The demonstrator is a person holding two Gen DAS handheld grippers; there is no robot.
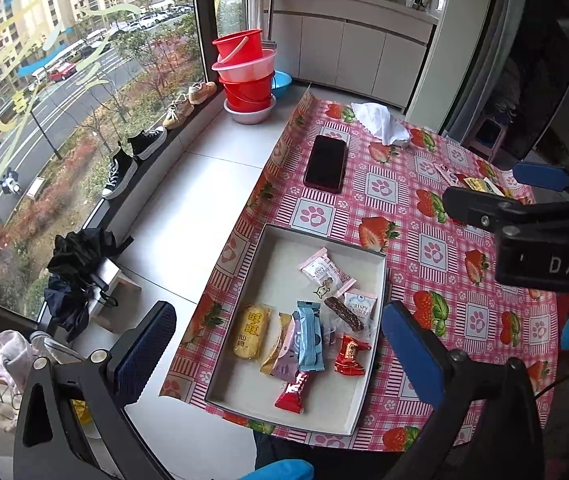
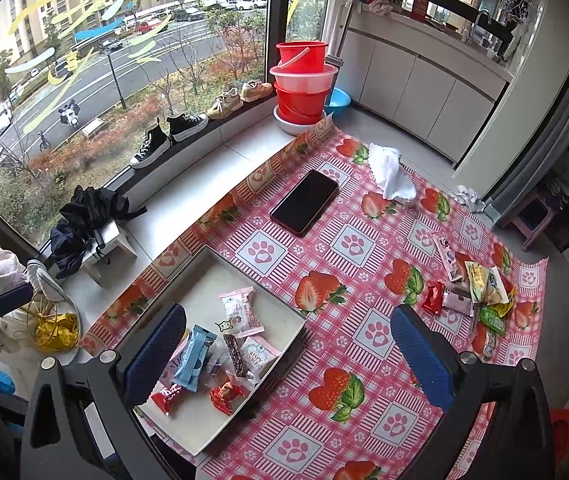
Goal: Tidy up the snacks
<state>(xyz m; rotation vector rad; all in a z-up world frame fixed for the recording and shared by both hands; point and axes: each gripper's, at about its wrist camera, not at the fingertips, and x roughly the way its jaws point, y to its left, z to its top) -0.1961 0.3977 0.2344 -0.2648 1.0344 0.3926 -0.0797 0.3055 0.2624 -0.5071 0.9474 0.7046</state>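
My right gripper (image 2: 288,356) hangs with its fingers wide apart and nothing between them, above the tablecloth just right of the white tray (image 2: 284,344). My left gripper (image 1: 280,344) is likewise spread and empty, directly over that tray, where the sorted packets lie: a yellow rice cracker (image 1: 250,332), a light blue bar (image 1: 309,336), and red candies. The loose snack pile (image 2: 480,296) lies ahead and to the right of my right fingers, near the table's far right side, well apart from the tray. The red packet (image 2: 433,298) is the pile's nearest piece, its long axis running roughly away from me. I judge my right hand is the nearer one. Beyond lie a phone (image 2: 304,202) and a crumpled tissue (image 2: 390,174).
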